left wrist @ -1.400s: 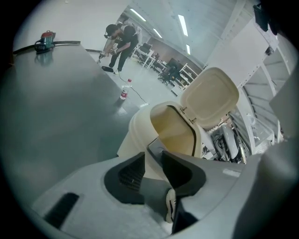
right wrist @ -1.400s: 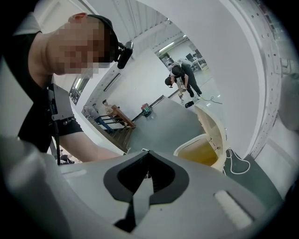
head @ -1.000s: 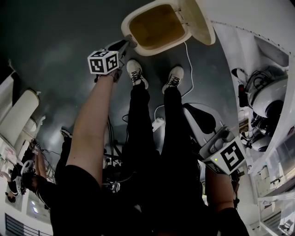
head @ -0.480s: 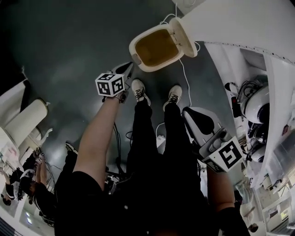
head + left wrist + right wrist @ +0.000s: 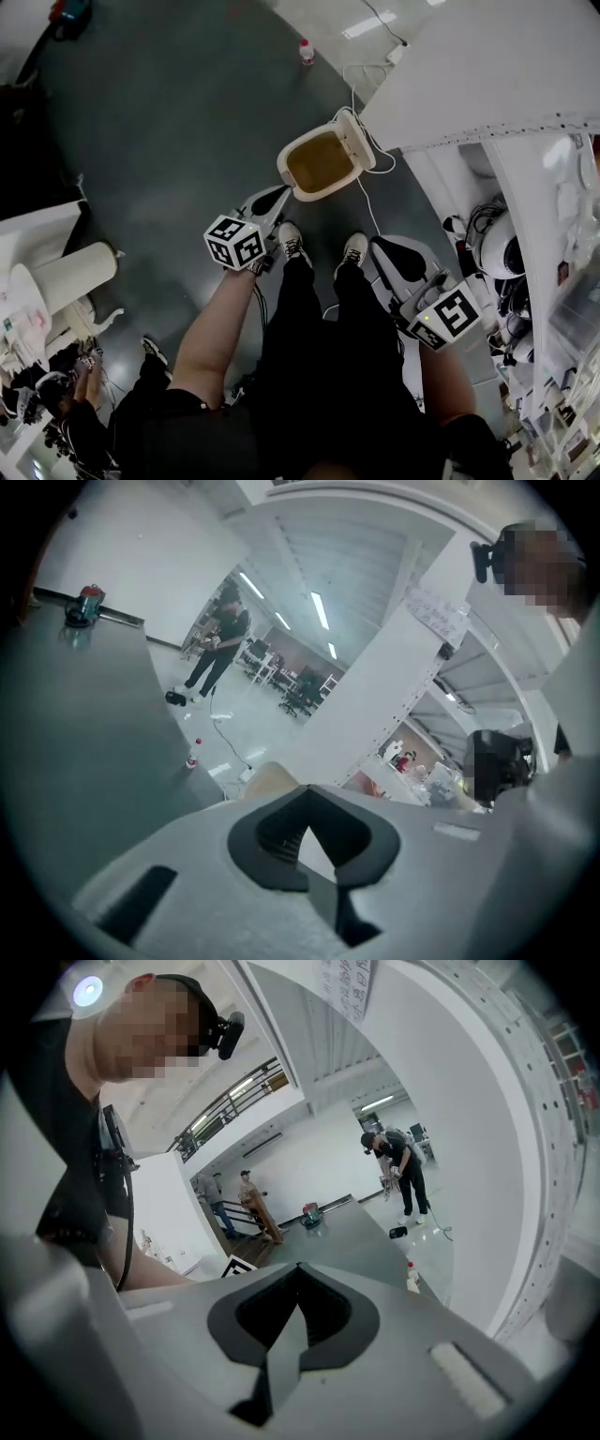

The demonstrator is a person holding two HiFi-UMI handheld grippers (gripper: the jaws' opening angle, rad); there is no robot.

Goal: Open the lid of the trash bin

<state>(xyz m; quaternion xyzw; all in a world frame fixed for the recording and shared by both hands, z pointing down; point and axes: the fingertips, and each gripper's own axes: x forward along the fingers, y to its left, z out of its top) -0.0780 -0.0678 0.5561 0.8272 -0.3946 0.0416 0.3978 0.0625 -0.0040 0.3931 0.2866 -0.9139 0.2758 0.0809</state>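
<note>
The trash bin (image 5: 319, 161) stands on the grey floor (image 5: 169, 141) just beyond your shoes (image 5: 290, 241). Its lid (image 5: 355, 139) is swung up on the right side, so the tan inside shows. Your left gripper (image 5: 274, 199) shows just left of the rim's near end, its fingers pressed together on nothing. Your right gripper (image 5: 380, 247) is near you, right of your shoes, and its fingers are likewise closed and empty. A white cable (image 5: 366, 202) trails past the bin's right side
</note>
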